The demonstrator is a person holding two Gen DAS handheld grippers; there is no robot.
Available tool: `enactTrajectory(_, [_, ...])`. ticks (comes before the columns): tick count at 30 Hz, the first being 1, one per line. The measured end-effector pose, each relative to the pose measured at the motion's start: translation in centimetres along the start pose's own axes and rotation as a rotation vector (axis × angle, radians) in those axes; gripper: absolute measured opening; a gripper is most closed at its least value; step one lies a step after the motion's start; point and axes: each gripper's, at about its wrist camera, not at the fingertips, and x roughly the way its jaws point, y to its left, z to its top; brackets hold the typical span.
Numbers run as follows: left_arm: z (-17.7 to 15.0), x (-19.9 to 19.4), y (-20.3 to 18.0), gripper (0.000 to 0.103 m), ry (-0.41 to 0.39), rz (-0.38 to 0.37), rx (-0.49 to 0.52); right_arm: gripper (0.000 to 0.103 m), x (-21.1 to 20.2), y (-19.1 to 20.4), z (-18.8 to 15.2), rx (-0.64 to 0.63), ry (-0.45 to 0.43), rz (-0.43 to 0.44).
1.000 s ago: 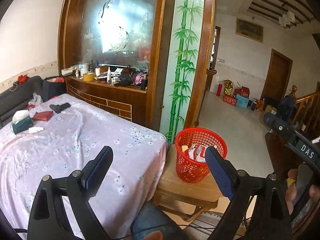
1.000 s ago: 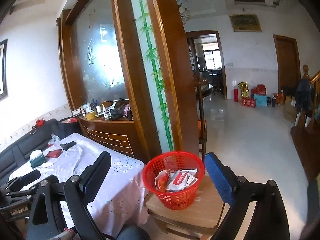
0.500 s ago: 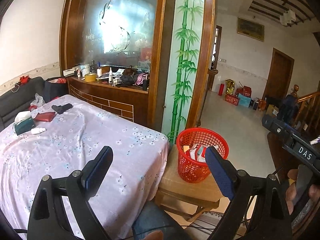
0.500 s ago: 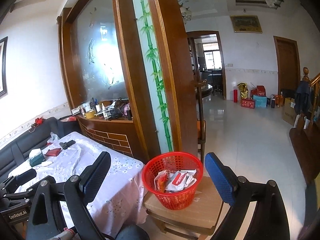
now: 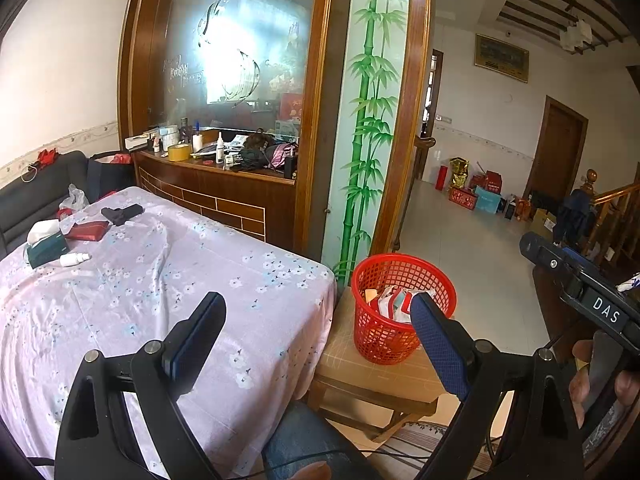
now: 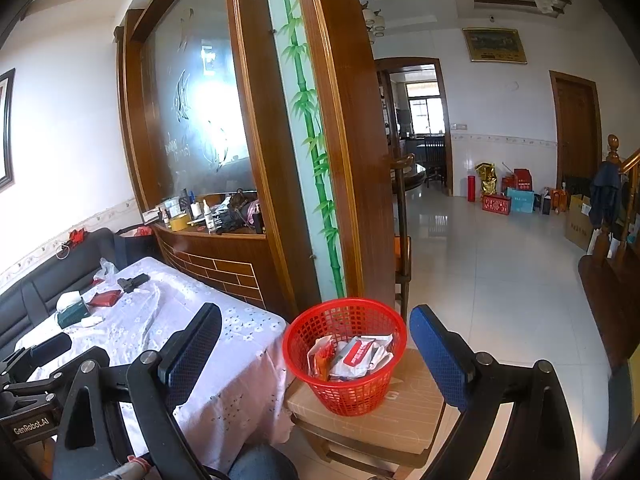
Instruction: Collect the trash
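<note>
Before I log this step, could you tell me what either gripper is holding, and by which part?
Nothing is held: the left gripper and right gripper are both open and empty; the wrappers lie in the red basket.

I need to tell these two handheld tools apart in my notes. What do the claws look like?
Both are alike: black angular frames with silver bolts and blue textured pads on the two fingers. The left claw has a thin black cable beneath it. The right claw looks the same; the left's body bears "GenRobot.AI", the right's "DAS".

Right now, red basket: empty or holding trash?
Holding trash. The red basket stands upright on the stool, with white-and-red wrappers piled inside, below its rim.
</note>
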Motion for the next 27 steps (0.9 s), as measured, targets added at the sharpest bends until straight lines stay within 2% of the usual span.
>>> enactTrajectory(27, [-0.52,0.44,0.03,0.092,0.019,0.000,0.003,0.097,0.41,-0.39,-0.56,0.001,0.009,-0.003])
